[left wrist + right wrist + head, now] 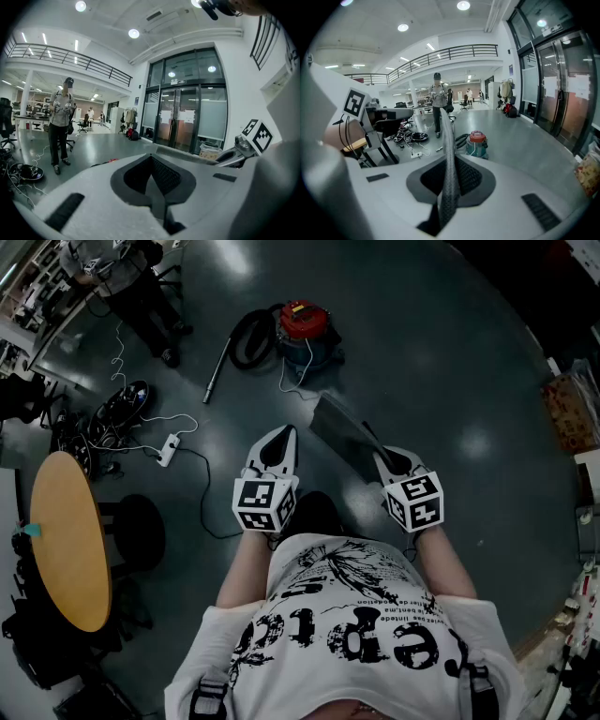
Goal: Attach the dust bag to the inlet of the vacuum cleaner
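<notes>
The vacuum cleaner (302,332), a teal drum with a red lid and a black hose, stands on the floor well ahead of me; the right gripper view shows the vacuum cleaner (476,143) too. My right gripper (382,457) is shut on a flat grey dust bag (342,434), which sticks up and out to the left of its jaws. Edge-on, the dust bag (449,168) runs between the pads in the right gripper view. My left gripper (277,444) is shut with nothing in it, held beside the right one; its closed jaws fill the left gripper view (156,185).
A person (131,282) stands at the far left near desks. A power strip (169,448) with white cables lies on the floor, and a metal tube (216,371) rests beside the vacuum. A round wooden table (67,538) and black stool (139,532) stand at my left.
</notes>
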`<state>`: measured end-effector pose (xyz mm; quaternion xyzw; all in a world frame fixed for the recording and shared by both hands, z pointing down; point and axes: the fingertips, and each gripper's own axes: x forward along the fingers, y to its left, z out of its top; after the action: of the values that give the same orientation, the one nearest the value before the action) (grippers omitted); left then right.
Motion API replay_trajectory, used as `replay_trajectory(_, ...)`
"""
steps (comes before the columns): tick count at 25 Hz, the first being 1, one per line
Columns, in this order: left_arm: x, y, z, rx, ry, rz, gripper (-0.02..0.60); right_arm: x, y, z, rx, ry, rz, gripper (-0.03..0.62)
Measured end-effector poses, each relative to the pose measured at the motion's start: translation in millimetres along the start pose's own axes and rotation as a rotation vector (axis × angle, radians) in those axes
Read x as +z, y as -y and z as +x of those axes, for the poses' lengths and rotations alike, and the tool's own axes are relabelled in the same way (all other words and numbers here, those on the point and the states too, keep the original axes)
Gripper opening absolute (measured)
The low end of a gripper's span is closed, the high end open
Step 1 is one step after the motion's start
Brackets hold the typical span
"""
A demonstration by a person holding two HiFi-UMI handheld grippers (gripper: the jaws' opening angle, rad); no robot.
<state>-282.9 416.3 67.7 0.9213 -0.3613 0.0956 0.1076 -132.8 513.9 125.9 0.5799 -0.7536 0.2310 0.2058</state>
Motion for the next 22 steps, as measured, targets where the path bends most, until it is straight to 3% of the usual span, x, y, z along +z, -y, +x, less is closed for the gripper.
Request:
replay_trajectory(11, 2.9, -52.9, 86.2, -0.006, -0.027, -0.015, 0.003, 28.9, 54.7, 62.2, -0.035, -0.008, 0.033, 0.026)
replay_trajectory(16, 12.4, -93.5, 171.2, -0.02, -0.054, -0.044, 0.003, 67.5, 103.8, 113.3, -0.038, -0.02, 0.03, 0.026)
replay_trajectory(22, 29.9, -146.7, 291.9, -0.03, -0.095, -0.079, 0.003, 130.5, 173.9, 190.7, 0.006, -0.106, -0.068, 0.026)
